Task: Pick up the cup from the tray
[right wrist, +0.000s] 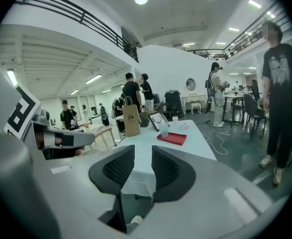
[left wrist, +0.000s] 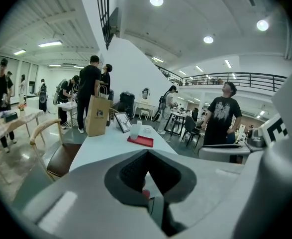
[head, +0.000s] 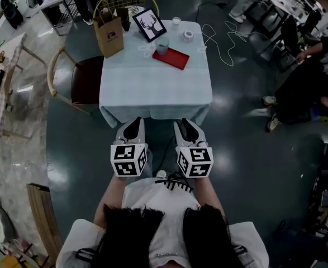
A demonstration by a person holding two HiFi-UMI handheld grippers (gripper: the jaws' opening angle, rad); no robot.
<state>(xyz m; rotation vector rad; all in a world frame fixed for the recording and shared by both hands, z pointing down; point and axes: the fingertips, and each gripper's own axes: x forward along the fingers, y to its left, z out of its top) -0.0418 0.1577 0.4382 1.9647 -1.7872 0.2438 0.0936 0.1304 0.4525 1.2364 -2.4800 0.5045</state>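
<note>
A pale translucent cup stands upright on the back corner of a flat red tray, at the far side of a table under a light blue cloth. The left gripper view shows the cup and tray far ahead. So does the right gripper view, where the cup stands on the tray. My left gripper hovers at the table's near edge, its tips touching, holding nothing. Beside it, my right gripper stands open by a narrow gap, empty.
A brown paper bag, a framed deer picture, a tape roll and a small white cup sit at the table's back. A wooden chair stands to its left. A white cable lies on the floor. People stand around.
</note>
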